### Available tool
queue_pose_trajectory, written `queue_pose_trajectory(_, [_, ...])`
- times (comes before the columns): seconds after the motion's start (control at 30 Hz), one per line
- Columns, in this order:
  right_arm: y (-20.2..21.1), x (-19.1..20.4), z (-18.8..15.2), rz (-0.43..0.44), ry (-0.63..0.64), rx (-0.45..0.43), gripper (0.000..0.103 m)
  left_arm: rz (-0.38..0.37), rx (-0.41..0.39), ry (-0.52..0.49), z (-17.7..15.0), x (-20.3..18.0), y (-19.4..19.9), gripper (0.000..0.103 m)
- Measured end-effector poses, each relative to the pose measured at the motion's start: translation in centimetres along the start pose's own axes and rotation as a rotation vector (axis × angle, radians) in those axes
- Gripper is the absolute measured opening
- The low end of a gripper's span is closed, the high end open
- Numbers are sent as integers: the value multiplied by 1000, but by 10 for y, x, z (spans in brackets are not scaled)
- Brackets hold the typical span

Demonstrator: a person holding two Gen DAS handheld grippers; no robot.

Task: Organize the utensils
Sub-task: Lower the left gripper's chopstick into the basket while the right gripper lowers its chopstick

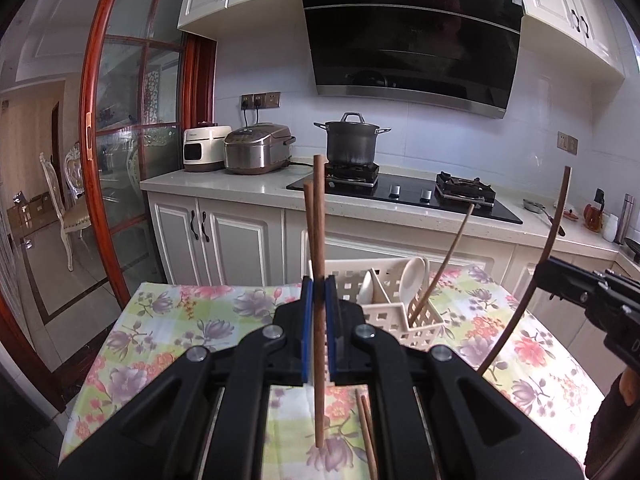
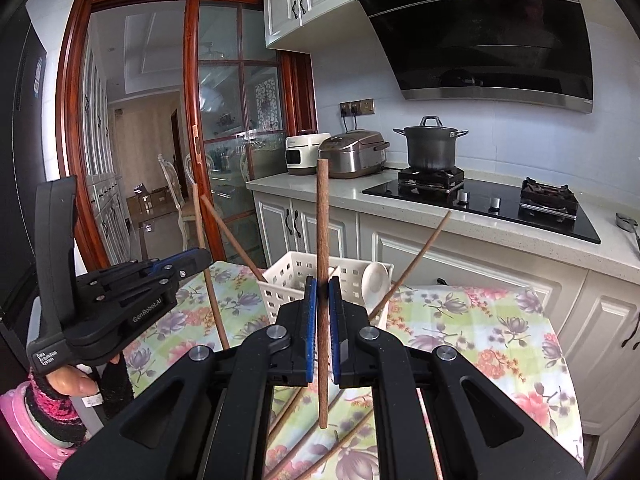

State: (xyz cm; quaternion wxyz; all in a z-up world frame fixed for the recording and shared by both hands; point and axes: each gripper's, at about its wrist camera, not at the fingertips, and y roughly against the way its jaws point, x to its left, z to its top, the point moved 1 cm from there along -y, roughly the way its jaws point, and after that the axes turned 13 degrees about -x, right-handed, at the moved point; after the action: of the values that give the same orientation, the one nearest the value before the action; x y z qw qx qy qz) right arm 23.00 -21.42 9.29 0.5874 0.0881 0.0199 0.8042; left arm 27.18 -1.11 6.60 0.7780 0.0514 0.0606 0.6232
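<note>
My left gripper (image 1: 319, 292) is shut on a wooden chopstick (image 1: 319, 240) held upright above the floral tablecloth; a second stick shows just behind it. My right gripper (image 2: 322, 296) is shut on another upright wooden chopstick (image 2: 322, 220). A white lattice utensil basket (image 1: 404, 316) stands just beyond both grippers; it also shows in the right wrist view (image 2: 288, 280). It holds a white spoon (image 1: 414, 280) and one leaning chopstick (image 1: 448, 256). More chopsticks (image 1: 366, 424) lie on the cloth under the grippers. Each gripper shows in the other's view: the right gripper (image 1: 560, 280) and the left gripper (image 2: 188, 262).
The table with the floral cloth (image 1: 180, 320) has its left edge close by. Beyond it runs a kitchen counter with a gas hob (image 1: 404, 196), a lidded pot (image 1: 352, 140) and a rice cooker (image 1: 256, 148). A wood-framed glass sliding door (image 1: 132, 120) is at the left.
</note>
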Motion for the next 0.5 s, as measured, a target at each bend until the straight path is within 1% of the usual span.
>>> queue_pose_trajectory(0.17, [-12, -1, 21, 6, 0, -15, 6, -16, 1, 7, 12, 5, -12, 6])
queue_pose_trajectory(0.33, [-18, 1, 35, 10, 16, -34, 6, -22, 2, -15, 28, 8, -27, 6])
queue_pose_trajectory(0.5, [-29, -1, 46, 13, 8, -30, 6, -32, 28, 2, 44, 15, -43, 6])
